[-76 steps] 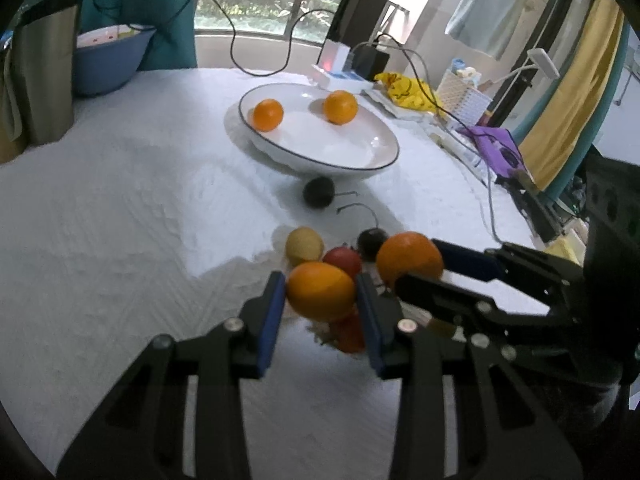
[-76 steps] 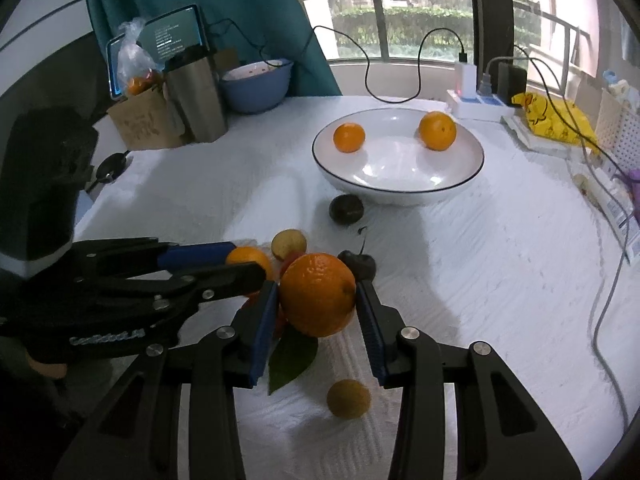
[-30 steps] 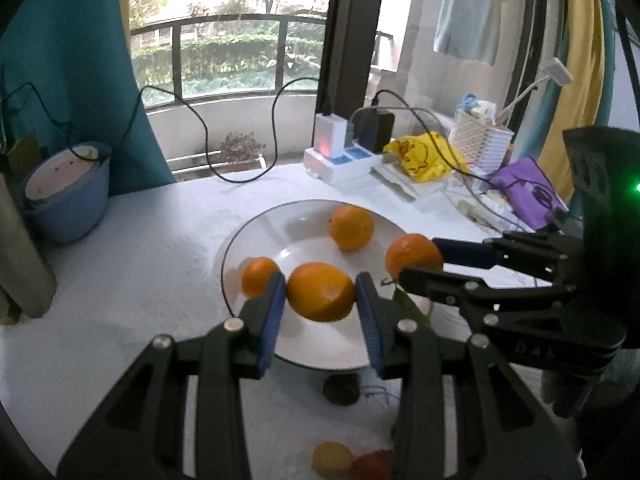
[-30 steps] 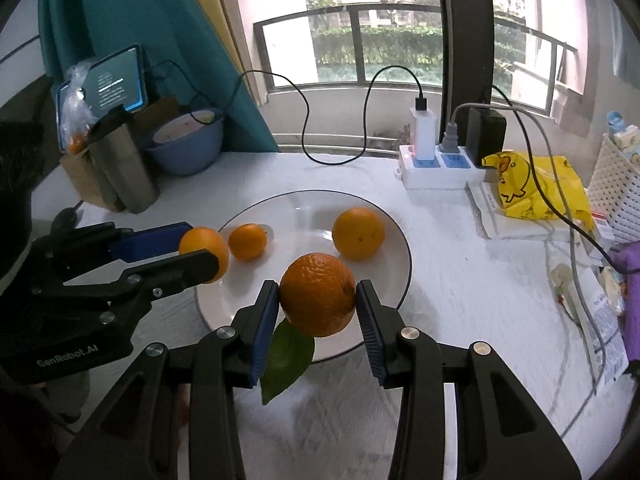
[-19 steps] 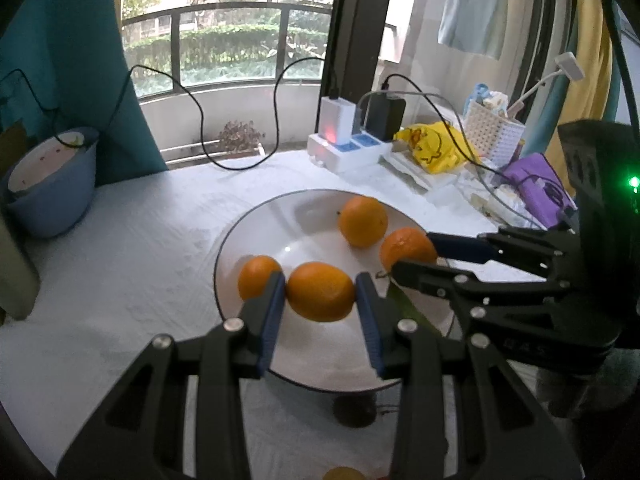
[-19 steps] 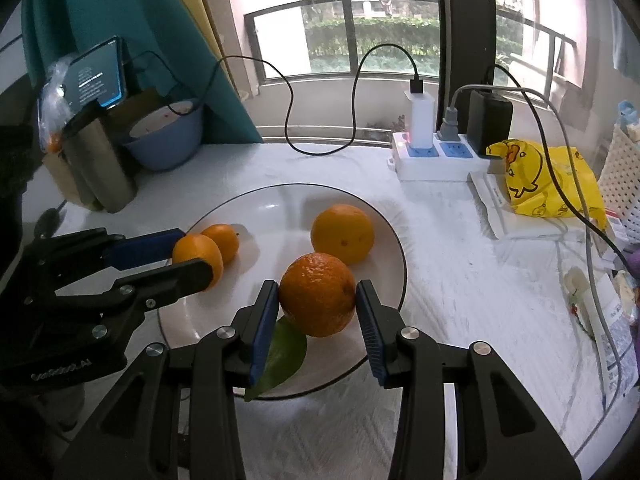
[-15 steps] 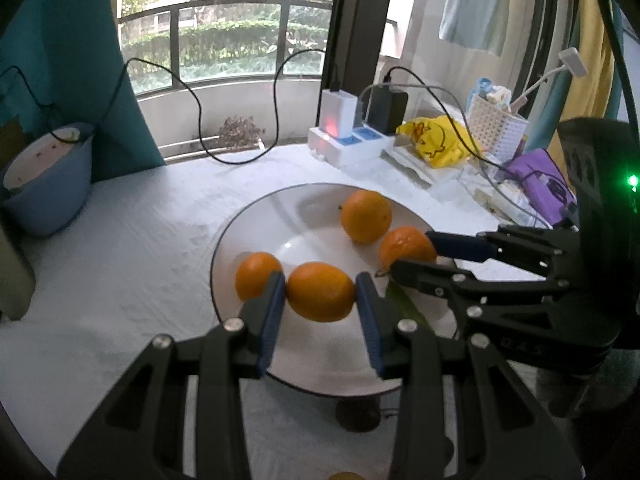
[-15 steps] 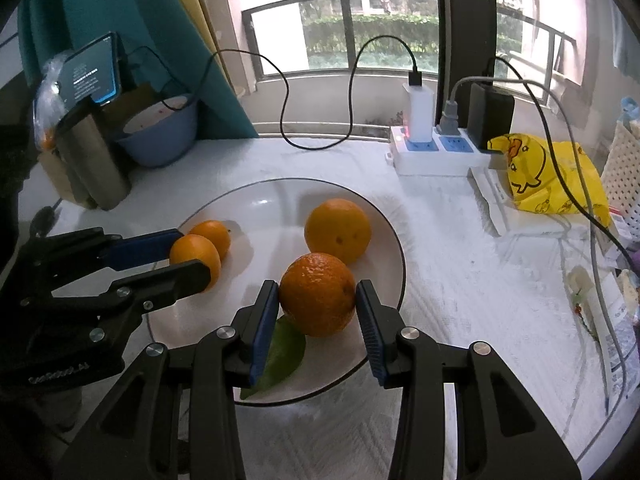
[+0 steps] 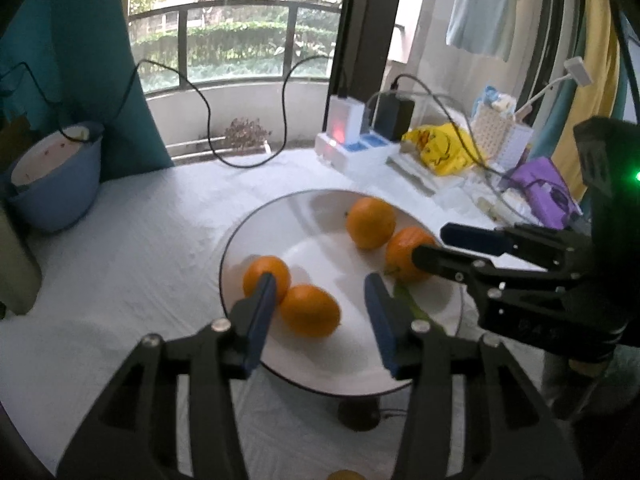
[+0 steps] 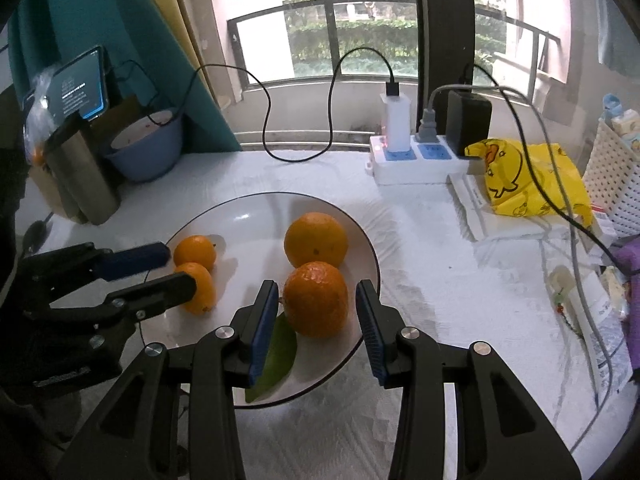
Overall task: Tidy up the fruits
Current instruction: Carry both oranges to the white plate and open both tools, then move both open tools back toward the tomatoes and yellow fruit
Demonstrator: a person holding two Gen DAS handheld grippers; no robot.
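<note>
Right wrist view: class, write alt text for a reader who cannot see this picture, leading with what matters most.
The right gripper stands open around an orange with a green leaf, resting in a white plate beside three more oranges. The left gripper, also open, reaches in from the left, and a power strip sits behind on the white table.

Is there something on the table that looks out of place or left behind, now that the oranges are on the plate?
Yes. A small dark round fruit lies on the white tablecloth just outside the rim of the white black-rimmed plate, while four oranges sit inside. A green leaf still hangs from the orange between the open right claw.
</note>
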